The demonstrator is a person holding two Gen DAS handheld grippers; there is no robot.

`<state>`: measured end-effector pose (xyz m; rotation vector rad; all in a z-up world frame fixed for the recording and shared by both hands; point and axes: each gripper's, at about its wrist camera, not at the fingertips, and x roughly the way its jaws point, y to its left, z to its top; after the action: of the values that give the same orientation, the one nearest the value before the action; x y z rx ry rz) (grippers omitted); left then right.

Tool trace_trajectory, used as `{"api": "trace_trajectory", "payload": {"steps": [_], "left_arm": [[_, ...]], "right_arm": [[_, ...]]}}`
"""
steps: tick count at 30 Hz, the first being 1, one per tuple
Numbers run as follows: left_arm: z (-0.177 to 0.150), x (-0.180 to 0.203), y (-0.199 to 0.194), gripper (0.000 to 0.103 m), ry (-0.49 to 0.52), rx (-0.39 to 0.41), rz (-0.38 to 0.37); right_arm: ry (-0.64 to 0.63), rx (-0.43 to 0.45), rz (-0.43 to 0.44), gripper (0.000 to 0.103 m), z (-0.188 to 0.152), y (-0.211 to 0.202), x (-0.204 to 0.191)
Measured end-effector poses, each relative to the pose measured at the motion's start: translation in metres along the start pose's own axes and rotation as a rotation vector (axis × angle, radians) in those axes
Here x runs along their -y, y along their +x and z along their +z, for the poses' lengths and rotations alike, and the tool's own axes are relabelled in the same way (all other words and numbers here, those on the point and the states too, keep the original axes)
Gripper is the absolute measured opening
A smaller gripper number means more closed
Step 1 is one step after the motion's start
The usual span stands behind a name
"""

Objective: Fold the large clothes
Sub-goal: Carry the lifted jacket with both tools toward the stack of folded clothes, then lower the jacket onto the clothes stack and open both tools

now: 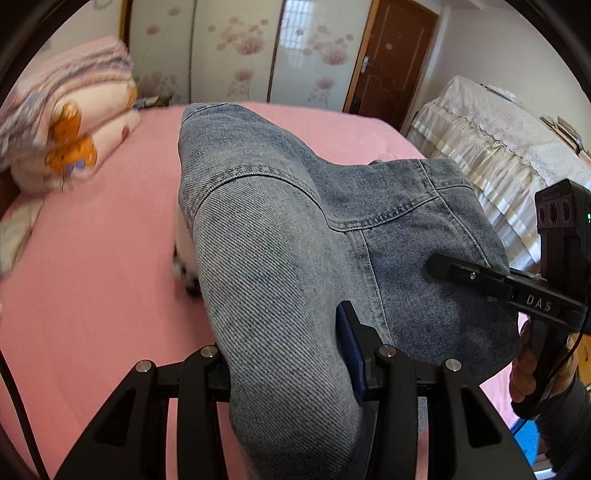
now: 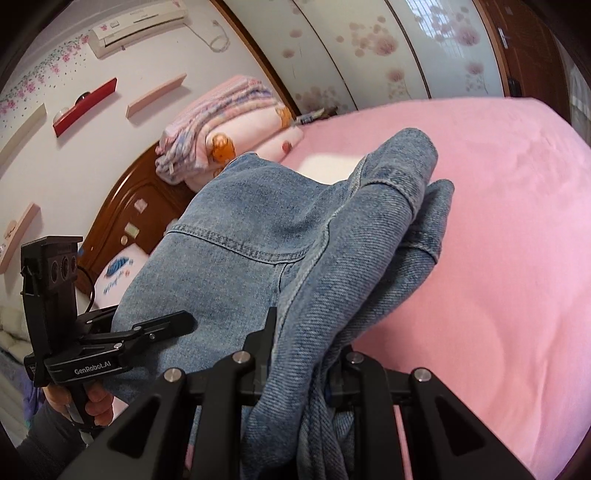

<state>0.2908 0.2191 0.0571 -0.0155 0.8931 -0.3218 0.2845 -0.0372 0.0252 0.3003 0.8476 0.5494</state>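
Denim jacket (image 1: 280, 229) is held lifted above the pink bed (image 1: 92, 258), clamped by left gripper (image 1: 288, 369) and right gripper (image 2: 295, 365) fingers; it is judged mid-fold, to be lowered flat next.

Home bedroom.
Shown by a bed (image 1: 92, 258) under a pink sheet, folded quilts (image 1: 70, 122) stacked at its head, a carved headboard (image 2: 125, 206), flower-print wardrobe doors (image 1: 236, 48), a wooden door (image 1: 395, 62) and a wall air conditioner (image 2: 136, 27).

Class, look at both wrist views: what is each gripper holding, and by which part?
Both grip one denim garment. The left gripper clamps a thick fold of it; the right gripper pinches a bunched edge. Which part of the garment each holds cannot be told.
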Motion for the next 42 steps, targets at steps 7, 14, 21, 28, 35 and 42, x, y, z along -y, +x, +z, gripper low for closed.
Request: {"api": "trace_trajectory", "payload": {"steps": [7,14,21,28,35,42], "left_arm": [[0.105,-0.051,0.070,0.042,0.054,0.060,-0.014],[0.128,-0.124,0.219,0.060,-0.036,-0.093,0.023],[0.112,-0.154,0.242,0.087,-0.103,-0.024,-0.057],[0.108,-0.134,0.200,0.084,-0.035,0.030,0.086],[0.112,-0.108,0.140,0.027,-0.019,0.123,0.126],[0.098,-0.089,0.163,0.015,0.088,0.062,0.251]], "right_arm": [[0.030,0.106,0.007,0.017,0.098,0.061,0.021],[0.146,0.038,-0.017,0.023,0.134,0.181,0.098],[0.135,-0.018,-0.055,0.032,0.106,0.232,0.138],[-0.050,-0.117,-0.249,0.040,0.120,0.207,0.092],[-0.115,0.025,-0.335,0.040,0.117,0.151,0.070],[-0.165,-0.025,-0.445,0.017,0.106,0.183,0.056]]}}
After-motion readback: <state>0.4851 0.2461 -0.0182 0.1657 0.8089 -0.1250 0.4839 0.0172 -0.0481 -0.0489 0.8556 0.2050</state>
